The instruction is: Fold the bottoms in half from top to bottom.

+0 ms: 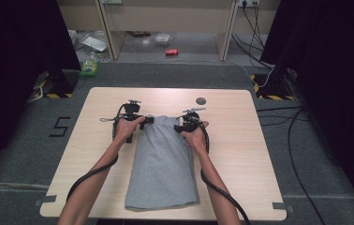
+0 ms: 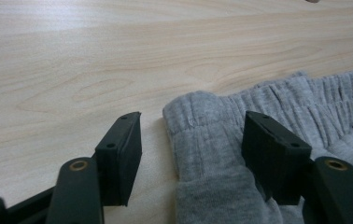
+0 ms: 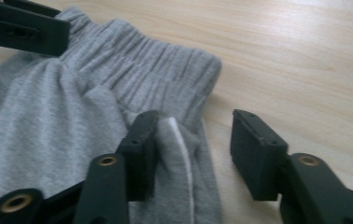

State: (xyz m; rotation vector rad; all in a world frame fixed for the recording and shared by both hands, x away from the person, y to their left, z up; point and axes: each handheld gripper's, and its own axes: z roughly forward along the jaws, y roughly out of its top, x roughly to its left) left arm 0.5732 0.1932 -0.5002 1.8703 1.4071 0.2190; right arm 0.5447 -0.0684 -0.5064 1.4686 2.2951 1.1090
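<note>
We read only one sign: a black figure "5", marked on the grey floor at the left of the table. Yellow and black warning stripes stand on the bases of the two stands beside the far corners of the table, but they carry no words. On the red can far behind, the print is too small to read
</note>
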